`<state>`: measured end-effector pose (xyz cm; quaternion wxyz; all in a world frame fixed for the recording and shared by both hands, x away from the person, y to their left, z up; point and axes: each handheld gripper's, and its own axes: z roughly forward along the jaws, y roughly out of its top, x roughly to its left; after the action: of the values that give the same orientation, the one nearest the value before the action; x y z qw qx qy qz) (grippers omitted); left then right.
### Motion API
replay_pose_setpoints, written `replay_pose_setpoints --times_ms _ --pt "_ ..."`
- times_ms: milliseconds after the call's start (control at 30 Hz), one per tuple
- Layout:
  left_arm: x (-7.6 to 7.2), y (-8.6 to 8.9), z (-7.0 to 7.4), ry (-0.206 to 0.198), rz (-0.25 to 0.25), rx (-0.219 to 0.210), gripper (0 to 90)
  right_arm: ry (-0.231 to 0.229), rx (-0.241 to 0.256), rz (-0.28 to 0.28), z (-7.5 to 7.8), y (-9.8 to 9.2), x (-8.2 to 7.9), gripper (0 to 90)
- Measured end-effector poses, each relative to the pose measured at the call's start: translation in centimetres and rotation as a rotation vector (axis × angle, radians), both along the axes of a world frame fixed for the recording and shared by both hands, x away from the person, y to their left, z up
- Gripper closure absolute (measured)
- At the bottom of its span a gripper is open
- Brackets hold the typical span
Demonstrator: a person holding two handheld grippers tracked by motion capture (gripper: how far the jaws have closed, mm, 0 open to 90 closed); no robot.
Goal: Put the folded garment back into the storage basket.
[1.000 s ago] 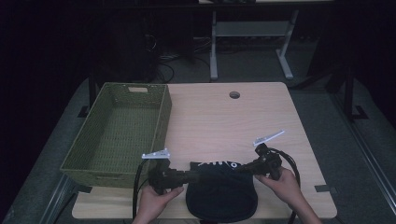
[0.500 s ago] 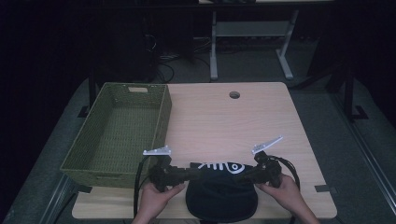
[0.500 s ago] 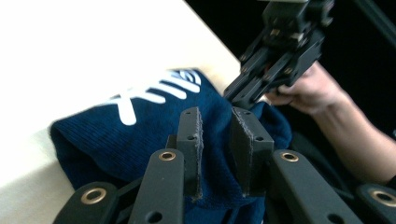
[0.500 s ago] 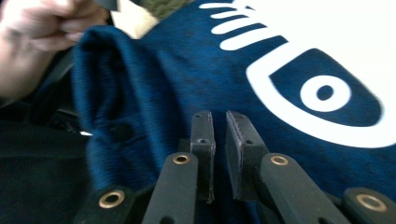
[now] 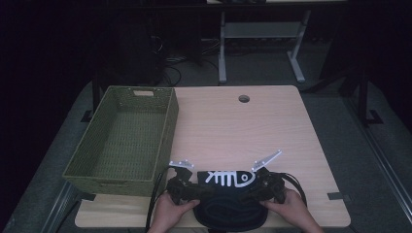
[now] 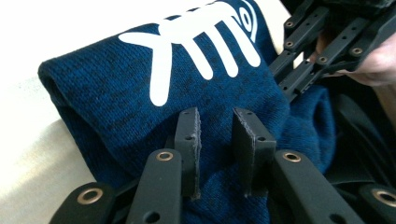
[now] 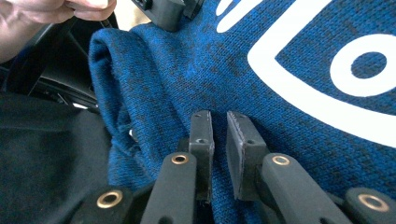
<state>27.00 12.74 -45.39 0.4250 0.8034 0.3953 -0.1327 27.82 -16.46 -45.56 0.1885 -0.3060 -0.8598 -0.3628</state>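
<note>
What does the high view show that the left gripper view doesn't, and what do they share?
High view alone: the olive green woven basket at the table's left, the light wooden table's round cable hole, and both of the person's hands at the near edge.

Left gripper view alone: the left tool pinching a fold of knit between nearly closed jaws, and the fabric's texture.

Both: the dark blue knitted garment with its white fish-skeleton print, and the right tool gripping its other side.

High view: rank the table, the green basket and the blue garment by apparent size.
1. Table
2. Green wicker basket
3. Blue garment with white fish-skeleton print, though it partly hangs off the near edge.
</note>
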Motion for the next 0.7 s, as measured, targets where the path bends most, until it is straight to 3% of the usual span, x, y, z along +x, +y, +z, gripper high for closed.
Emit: replay_pose_setpoints --times_ms 267,400,600,700 --pt "2.0 -1.0 0.0 -0.039 0.037 0.033 73.9 -0.015 -0.027 -0.040 -0.4 -0.2 1.5 82.0" --pt "3.0 -1.5 0.1 -0.048 0.057 0.045 73.6 -0.032 -0.057 -0.067 -0.1 -0.5 3.0 82.1" --pt "5.0 -2.0 -0.2 -0.036 0.100 0.017 73.6 -0.054 -0.082 -0.096 0.1 -0.9 4.9 82.0" --pt "5.4 -2.0 0.3 -0.033 0.119 -0.019 72.4 -0.036 -0.057 -0.123 0.2 -1.5 5.8 80.6"
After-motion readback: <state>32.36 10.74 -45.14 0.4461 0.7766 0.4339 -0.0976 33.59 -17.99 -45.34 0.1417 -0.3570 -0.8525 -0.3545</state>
